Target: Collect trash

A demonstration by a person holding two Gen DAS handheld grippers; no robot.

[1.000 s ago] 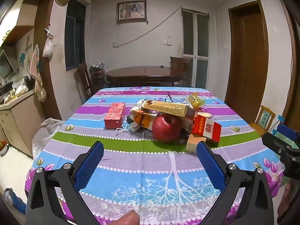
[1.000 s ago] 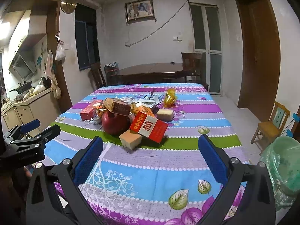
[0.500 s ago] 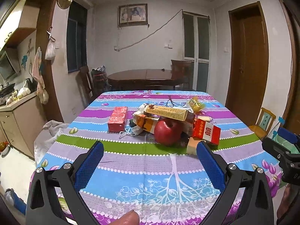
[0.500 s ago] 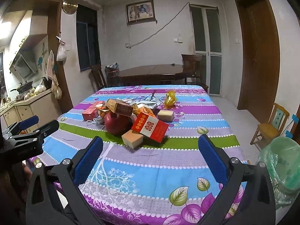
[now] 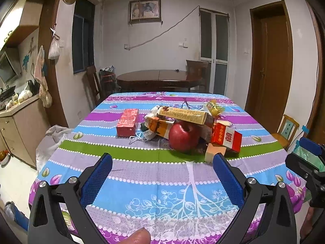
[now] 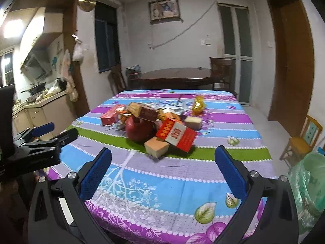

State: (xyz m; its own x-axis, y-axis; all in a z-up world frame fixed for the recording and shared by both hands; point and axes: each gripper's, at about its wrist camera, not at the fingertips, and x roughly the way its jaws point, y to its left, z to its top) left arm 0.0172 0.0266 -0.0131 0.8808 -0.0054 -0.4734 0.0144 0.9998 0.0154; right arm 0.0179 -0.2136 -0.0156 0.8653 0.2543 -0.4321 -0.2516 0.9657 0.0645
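We've backed off a bit, trash pile (image 5: 182,130) now sits smaller mid-frame; left gripper (image 5: 162,166) and right gripper (image 6: 162,162) both wide, empty, nothing collected yet.

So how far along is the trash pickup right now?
Nothing looks collected yet. Left claw and right claw are both open and empty, short of the pile. The red apple, red printed carton and long yellow box all remain on the striped tablecloth.
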